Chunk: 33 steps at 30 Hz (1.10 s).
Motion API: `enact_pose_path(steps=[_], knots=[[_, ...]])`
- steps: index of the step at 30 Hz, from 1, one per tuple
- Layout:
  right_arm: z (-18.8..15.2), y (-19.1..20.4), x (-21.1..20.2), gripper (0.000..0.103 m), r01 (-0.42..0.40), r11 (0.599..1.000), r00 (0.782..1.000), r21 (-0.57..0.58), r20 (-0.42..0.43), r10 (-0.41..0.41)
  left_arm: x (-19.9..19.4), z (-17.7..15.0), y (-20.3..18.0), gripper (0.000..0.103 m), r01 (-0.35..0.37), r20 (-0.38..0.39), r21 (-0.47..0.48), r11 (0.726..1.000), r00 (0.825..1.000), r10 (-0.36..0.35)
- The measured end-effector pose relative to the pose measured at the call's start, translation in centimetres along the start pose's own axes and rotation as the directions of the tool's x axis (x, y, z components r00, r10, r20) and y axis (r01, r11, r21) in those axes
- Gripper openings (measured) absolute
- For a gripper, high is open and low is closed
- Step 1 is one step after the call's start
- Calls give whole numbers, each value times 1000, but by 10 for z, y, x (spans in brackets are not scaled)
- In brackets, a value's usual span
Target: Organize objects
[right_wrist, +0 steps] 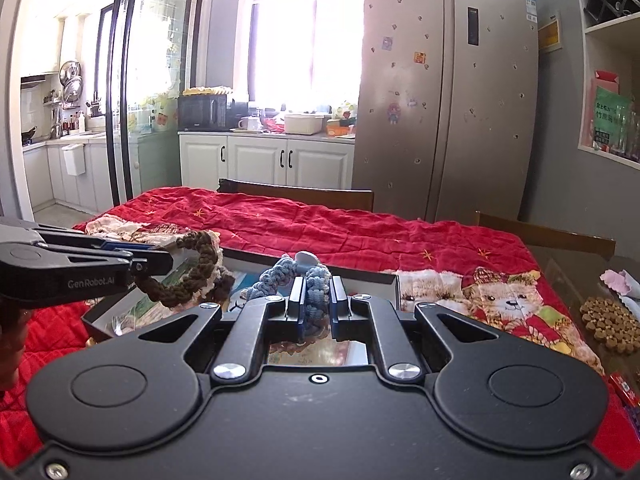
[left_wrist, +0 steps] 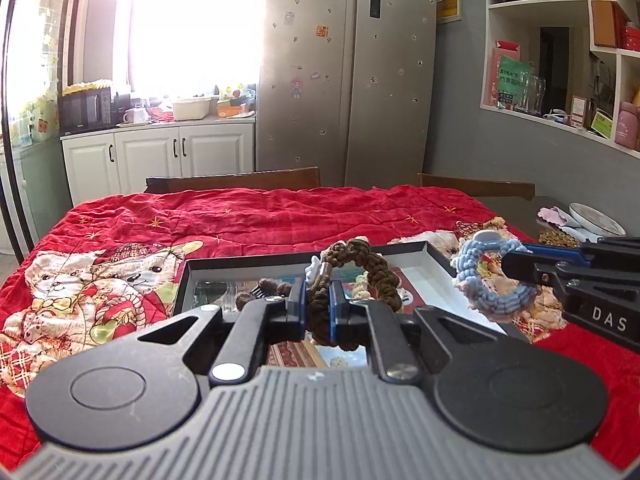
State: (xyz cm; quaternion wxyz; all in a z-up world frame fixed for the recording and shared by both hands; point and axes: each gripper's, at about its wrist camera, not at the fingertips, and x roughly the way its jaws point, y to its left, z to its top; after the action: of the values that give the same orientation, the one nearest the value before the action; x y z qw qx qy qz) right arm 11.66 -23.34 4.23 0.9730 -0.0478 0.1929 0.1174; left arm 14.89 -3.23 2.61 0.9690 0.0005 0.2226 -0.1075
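In the left wrist view, the left tongs [left_wrist: 319,307] are clenched on a brown braided ring [left_wrist: 352,276], which is pinched between the blue pads and arches up and to the right past their tips. A small white charm [left_wrist: 313,270] is seen on the ring just above the pads. Under and beyond the tongs an open black box [left_wrist: 436,258] is seen, laid on a red quilt [left_wrist: 248,220] that covers the bench; printed cards are seen inside it. To the right of the tongs, the right tongs [left_wrist: 516,258] are seen from the side, gripping a blue braided ring [left_wrist: 486,276] that is held above the quilt, just past the box's right wall.

In the right wrist view, the right tongs [right_wrist: 319,307] are closed on the blue ring [right_wrist: 314,280], whose braid is squeezed between the pads and bunched above them, with a pale charm [right_wrist: 306,258] at its top. The box [right_wrist: 360,276] lies below and ahead. To the left, the left tongs [right_wrist: 160,260] are seen with the brown ring [right_wrist: 192,272] hanging from them over the box's left part. On the bare bench [right_wrist: 592,258] to the far right, a brown beaded mat [right_wrist: 610,322] is seen.
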Motion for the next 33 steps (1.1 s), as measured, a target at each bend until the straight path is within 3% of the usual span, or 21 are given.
enact_pose_path(steps=[33], knots=[[4,-15,105,11,36,998,998,54,-58,-33,77,11,12,13,-60,-45,-28,998,997,58]])
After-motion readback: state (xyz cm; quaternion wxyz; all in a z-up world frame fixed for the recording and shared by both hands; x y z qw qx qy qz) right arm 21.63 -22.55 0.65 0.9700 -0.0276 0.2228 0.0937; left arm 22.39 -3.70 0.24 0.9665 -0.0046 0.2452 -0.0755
